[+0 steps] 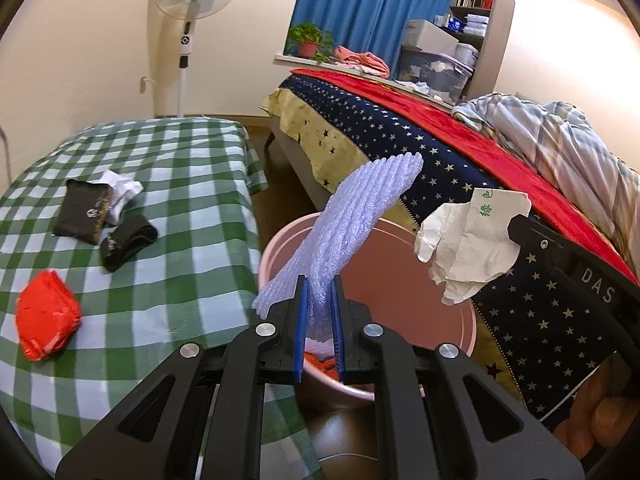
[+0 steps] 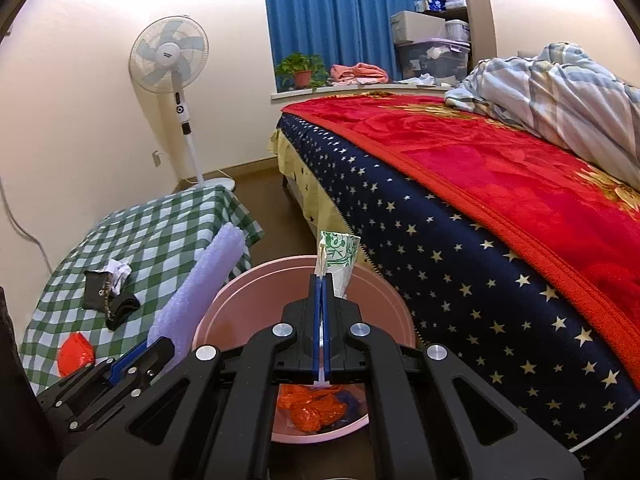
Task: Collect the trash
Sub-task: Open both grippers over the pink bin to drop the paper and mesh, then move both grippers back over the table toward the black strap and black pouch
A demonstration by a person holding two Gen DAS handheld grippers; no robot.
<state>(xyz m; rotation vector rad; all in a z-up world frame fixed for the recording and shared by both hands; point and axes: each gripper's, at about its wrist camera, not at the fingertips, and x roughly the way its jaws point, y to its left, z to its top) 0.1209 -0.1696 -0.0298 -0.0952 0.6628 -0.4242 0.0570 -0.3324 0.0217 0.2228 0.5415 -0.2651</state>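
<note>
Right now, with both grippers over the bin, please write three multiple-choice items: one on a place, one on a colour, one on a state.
1. Where does the red wrapper lie?
A. on the checked table
B. on the bed
C. on the floor

2. What colour is the bin?
A. blue
B. pink
C. green

3. What does the left gripper hold?
A. nothing
B. a sock
C. foam sheet

Answers: 1 A, it rests on the green check cloth. 2 B, its rim and wall are pink. 3 C, the jaws pinch the foam.
</note>
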